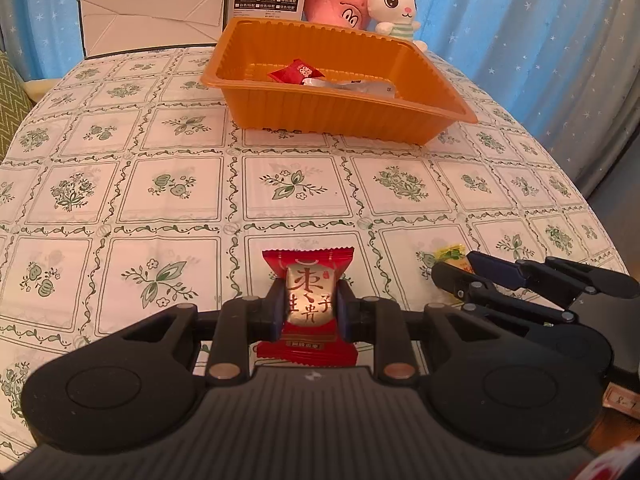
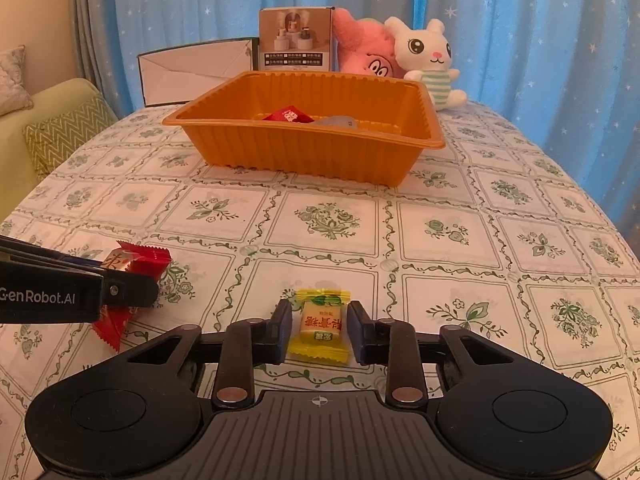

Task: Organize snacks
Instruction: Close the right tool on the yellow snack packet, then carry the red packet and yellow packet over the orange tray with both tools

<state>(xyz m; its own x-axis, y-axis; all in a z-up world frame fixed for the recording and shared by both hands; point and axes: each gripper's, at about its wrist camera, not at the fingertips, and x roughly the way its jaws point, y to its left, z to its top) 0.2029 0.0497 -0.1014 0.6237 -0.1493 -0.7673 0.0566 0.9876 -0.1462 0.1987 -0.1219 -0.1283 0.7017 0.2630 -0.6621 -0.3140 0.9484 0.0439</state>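
Note:
A red wrapped candy (image 1: 308, 264) with a pale centre sits between the fingers of my left gripper (image 1: 309, 300), which is shut on it just over the flowered tablecloth. To its right, my right gripper (image 1: 452, 264) has a small yellow candy (image 1: 450, 252) at its tips. In the right wrist view the yellow candy (image 2: 320, 326) lies between the fingers of the right gripper (image 2: 320, 312), which is shut on it. The left gripper (image 2: 128, 276) with the red candy (image 2: 144, 258) shows at the left. The orange tray (image 1: 332, 112) (image 2: 300, 148) stands farther back; a red packet (image 1: 296, 72) and a silver packet (image 1: 360, 86) lie inside.
Behind the tray stand a printed box (image 2: 295, 40), a pink plush (image 2: 364, 52), a white rabbit plush (image 2: 430, 60) and a white folded card box (image 2: 192, 72). A blue starred curtain hangs behind. A green sofa cushion (image 2: 60, 136) sits off the table's left edge.

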